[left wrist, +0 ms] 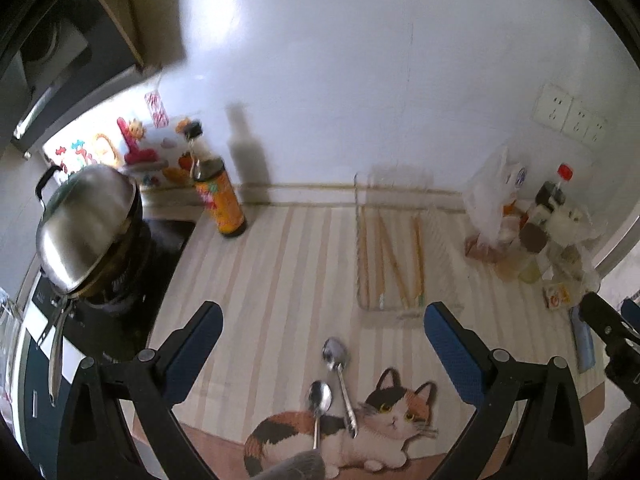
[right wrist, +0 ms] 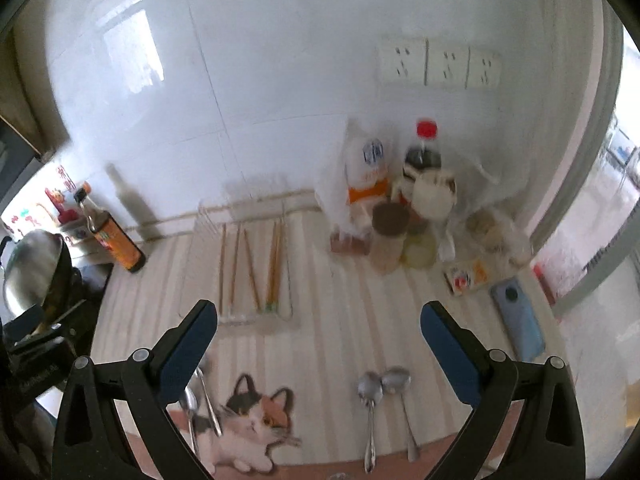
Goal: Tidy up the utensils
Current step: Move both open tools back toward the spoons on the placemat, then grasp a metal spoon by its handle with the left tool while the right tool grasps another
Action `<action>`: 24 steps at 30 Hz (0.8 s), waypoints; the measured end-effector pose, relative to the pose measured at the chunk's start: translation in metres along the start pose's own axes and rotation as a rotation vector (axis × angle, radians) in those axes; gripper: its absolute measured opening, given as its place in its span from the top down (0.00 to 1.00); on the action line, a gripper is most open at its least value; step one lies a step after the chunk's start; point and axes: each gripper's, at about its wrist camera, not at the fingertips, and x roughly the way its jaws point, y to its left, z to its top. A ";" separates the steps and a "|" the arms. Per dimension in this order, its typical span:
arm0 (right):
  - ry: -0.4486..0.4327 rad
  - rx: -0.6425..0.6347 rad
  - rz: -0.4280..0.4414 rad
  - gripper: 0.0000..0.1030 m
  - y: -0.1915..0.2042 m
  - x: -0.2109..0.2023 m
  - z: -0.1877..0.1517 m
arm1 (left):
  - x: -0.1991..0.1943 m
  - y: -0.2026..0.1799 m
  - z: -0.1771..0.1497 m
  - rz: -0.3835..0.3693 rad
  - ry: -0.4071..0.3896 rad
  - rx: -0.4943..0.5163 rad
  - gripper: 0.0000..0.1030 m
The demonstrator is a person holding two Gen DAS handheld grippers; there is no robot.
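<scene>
Two metal spoons lie side by side on the striped cat mat, between and just beyond my left gripper's open, empty fingers. In the right wrist view these spoons sit partly behind the left finger. Another pair of spoons lies between my right gripper's open, empty fingers. A clear tray holding several wooden chopsticks stands further back on the mat, also seen in the right wrist view.
A sauce bottle stands at the back left by a stove with a steel pot lid. Jars, bottles and bags crowd the back right corner. A blue phone and a small packet lie at right.
</scene>
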 end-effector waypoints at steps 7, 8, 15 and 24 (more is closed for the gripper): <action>0.220 0.085 -0.006 0.12 -0.041 0.060 -0.057 | 0.052 0.023 -0.060 0.068 0.197 -0.013 0.00; 0.255 0.093 -0.005 0.21 -0.046 0.069 -0.065 | 0.063 0.026 -0.072 0.074 0.239 -0.019 0.00; 0.473 0.211 0.035 0.49 -0.076 0.139 -0.124 | 0.126 0.041 -0.130 0.063 0.477 -0.066 0.03; 0.568 0.172 -0.034 0.52 -0.079 0.176 -0.150 | 0.177 0.024 -0.162 -0.008 0.627 -0.068 0.32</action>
